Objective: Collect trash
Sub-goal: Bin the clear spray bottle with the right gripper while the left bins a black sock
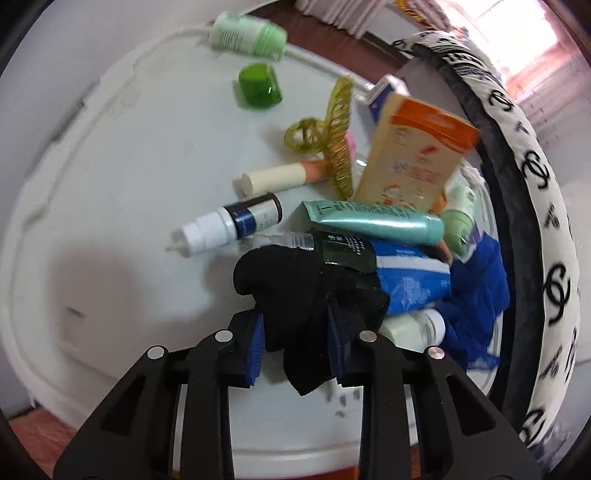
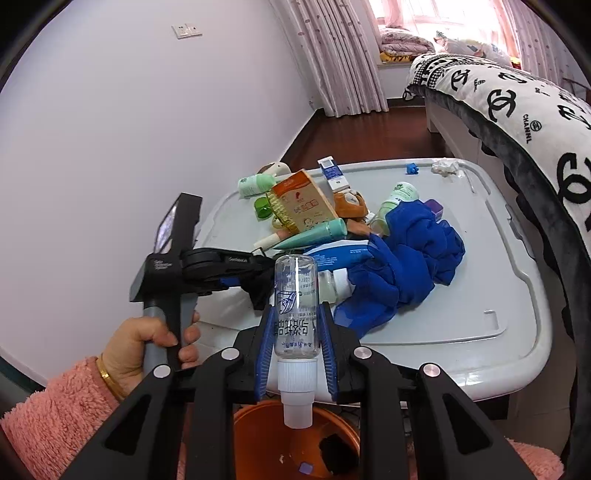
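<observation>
My left gripper (image 1: 295,328) is shut on a black sock (image 1: 306,291), held just above the white bin lid (image 1: 110,184); it also shows in the right wrist view (image 2: 258,284). My right gripper (image 2: 295,325) is shut on a clear empty bottle (image 2: 296,295) with a white cap, held above an orange bucket (image 2: 258,435) that holds a dark item. A pile on the lid includes an orange carton (image 1: 413,162), a teal tube (image 1: 376,221), a white-capped blue bottle (image 1: 229,225) and a blue cloth (image 2: 406,262).
A green cap (image 1: 258,85), a pale green bottle (image 1: 247,32), a yellow hair claw (image 1: 328,140) and a cream stick (image 1: 280,177) lie on the lid. A crumpled tissue (image 2: 447,167) and a blue clip (image 2: 411,168) sit at its far edge. A bed (image 2: 535,110) borders the right side.
</observation>
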`<control>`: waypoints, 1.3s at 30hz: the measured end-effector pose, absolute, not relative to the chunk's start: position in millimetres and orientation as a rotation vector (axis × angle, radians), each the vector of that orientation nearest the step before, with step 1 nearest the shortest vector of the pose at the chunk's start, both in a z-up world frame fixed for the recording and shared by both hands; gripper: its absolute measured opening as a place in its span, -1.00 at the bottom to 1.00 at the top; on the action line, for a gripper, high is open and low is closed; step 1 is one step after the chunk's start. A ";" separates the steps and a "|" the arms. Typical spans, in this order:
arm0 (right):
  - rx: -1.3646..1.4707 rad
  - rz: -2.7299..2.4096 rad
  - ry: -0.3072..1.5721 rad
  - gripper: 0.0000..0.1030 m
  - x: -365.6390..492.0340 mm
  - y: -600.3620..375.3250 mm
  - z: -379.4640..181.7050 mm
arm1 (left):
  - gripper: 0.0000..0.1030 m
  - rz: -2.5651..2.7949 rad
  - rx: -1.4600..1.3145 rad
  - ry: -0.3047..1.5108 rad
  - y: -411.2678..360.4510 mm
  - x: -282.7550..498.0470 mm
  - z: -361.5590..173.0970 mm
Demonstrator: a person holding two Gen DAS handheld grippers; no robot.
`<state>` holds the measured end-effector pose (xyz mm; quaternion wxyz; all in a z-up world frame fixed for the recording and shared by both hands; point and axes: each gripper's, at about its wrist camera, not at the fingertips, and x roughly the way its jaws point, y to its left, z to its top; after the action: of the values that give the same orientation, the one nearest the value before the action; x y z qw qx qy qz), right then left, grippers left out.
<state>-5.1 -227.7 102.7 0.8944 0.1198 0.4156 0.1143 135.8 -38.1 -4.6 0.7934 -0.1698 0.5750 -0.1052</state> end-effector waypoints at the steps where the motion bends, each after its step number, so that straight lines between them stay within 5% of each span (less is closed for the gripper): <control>1: 0.244 0.241 0.855 -0.53 -6.8 -225.4 104.9 | -0.47 -0.247 -0.345 1.222 -36.4 129.3 4.6; 10: 0.233 0.294 0.923 -0.53 -27.8 -204.3 95.7 | -0.46 -0.379 -0.050 1.188 -23.4 20.7 56.0; 22: 0.293 0.225 1.457 -0.52 -55.4 -182.7 -43.0 | -0.34 -0.480 0.150 1.679 -58.3 -47.6 -90.2; 24: 0.282 0.186 1.509 -0.25 -54.5 -182.8 -57.8 | -0.02 -0.446 0.180 1.744 -58.9 -47.5 -108.1; 25: 0.281 0.157 1.537 0.19 -54.2 -184.5 -64.4 | 0.11 -0.430 0.180 1.761 -57.8 -47.0 -113.4; 28: 0.290 0.119 1.510 0.24 -55.3 -190.7 -62.0 | 0.38 -0.402 0.146 1.764 -50.2 -42.9 -116.5; 39: 0.272 0.062 1.330 0.44 -56.4 -206.6 -14.8 | 0.40 -0.387 0.137 1.577 -52.6 -35.5 -66.5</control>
<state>-56.4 -206.6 -14.8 0.7779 0.1258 0.6150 0.0288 -35.5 -52.6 -66.5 0.6860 0.0613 0.7041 -0.1728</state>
